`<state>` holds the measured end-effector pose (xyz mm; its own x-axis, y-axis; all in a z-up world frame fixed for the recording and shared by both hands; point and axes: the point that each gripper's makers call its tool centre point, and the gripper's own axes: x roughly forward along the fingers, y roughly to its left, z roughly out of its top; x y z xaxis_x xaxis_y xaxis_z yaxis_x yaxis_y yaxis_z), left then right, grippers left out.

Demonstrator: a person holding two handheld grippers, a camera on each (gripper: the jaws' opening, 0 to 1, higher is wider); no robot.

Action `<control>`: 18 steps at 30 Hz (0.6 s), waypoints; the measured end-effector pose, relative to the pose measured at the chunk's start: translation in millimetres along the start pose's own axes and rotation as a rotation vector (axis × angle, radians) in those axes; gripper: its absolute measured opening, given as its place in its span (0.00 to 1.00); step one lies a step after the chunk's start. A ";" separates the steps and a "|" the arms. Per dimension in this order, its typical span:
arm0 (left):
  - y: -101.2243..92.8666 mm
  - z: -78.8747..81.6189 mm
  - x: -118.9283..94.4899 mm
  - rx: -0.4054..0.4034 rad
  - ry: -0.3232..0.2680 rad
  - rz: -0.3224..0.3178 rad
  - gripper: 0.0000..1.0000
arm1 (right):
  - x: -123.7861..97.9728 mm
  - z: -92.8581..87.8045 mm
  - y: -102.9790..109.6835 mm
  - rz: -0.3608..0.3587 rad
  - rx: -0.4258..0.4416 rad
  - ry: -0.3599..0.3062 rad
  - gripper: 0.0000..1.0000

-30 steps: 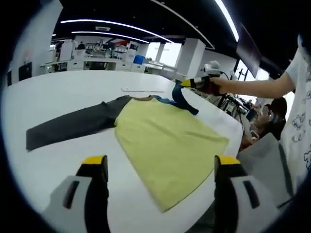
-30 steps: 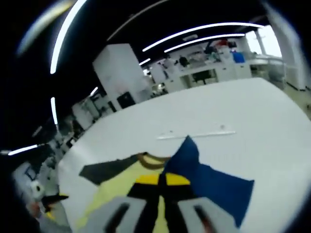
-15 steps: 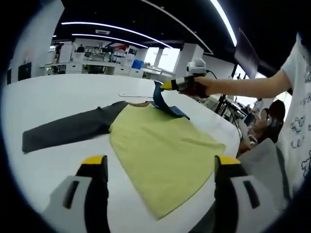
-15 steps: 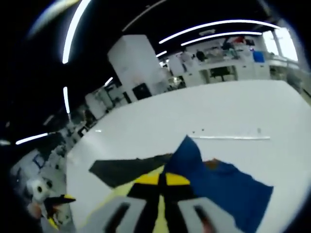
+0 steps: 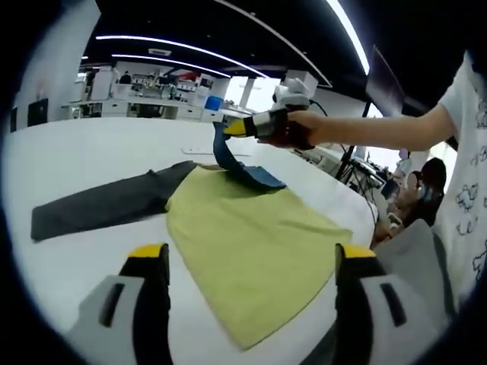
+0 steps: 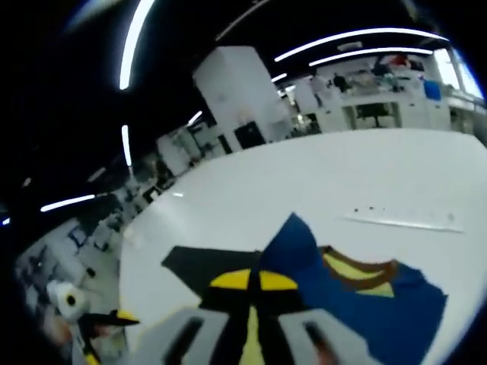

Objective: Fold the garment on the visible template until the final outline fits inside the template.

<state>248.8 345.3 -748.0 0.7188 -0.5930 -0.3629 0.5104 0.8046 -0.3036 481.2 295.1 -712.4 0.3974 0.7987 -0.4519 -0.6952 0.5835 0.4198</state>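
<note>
Blue sleeve (image 5: 228, 156) carried further over garment (image 5: 251, 243), pinched in right gripper (image 5: 228, 129) jaws

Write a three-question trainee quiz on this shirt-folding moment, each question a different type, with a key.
1. True or false: the left gripper is shut on the yellow shirt.
2. The right gripper holds which part? A) dark grey sleeve B) blue sleeve C) brown collar
3. Fill in: the shirt lies on a white ____.

Key: 1 false, its jaws are open above the shirt; 2 B; 3 table.
</note>
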 end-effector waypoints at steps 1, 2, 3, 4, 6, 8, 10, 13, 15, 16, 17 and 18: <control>0.6 -0.1 0.0 -0.003 -0.002 0.000 0.87 | 4.9 -0.9 5.5 0.008 -0.005 0.004 0.00; 0.4 -0.2 0.0 -0.003 -0.002 0.000 0.87 | 8.8 -1.9 9.1 0.015 -0.004 0.007 0.00; 0.2 -0.4 0.0 -0.003 -0.002 0.001 0.87 | 14.6 -3.0 13.8 0.024 -0.003 0.009 0.00; 0.7 -1.1 -0.2 -0.006 -0.001 0.003 0.87 | 19.6 -4.2 17.1 0.029 -0.002 0.012 0.00; 1.7 -1.8 -0.6 -0.008 -0.001 0.006 0.87 | 28.3 -11.1 25.3 0.038 -0.012 0.027 0.00; 2.6 -1.8 -1.1 -0.012 -0.004 0.010 0.87 | 36.0 -21.2 28.7 0.032 -0.028 0.060 0.00; 1.9 -1.1 -1.1 -0.017 -0.011 0.011 0.87 | 46.0 -32.9 30.5 0.033 -0.051 0.089 0.00; 1.6 -2.5 -0.1 -0.018 -0.009 0.009 0.87 | 60.1 -47.4 32.2 0.039 -0.046 0.116 0.00; 1.2 -4.3 1.6 -0.022 -0.006 0.006 0.87 | 66.6 -59.0 27.9 0.023 -0.054 0.149 0.00; 1.0 -4.6 1.9 -0.024 -0.005 0.006 0.87 | 66.7 -60.9 28.3 0.022 -0.058 0.155 0.00; -0.3 -5.2 3.0 -0.025 -0.005 0.004 0.87 | 69.1 -66.4 27.6 0.023 -0.056 0.167 0.00; -0.8 -5.6 3.5 -0.026 -0.005 0.003 0.87 | 71.8 -71.6 24.3 0.027 -0.054 0.174 0.00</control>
<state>248.2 342.4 -753.9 0.7226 -0.5903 -0.3596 0.4957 0.8052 -0.3256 449.9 356.1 -790.9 0.2716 0.7735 -0.5727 -0.7369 0.5499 0.3931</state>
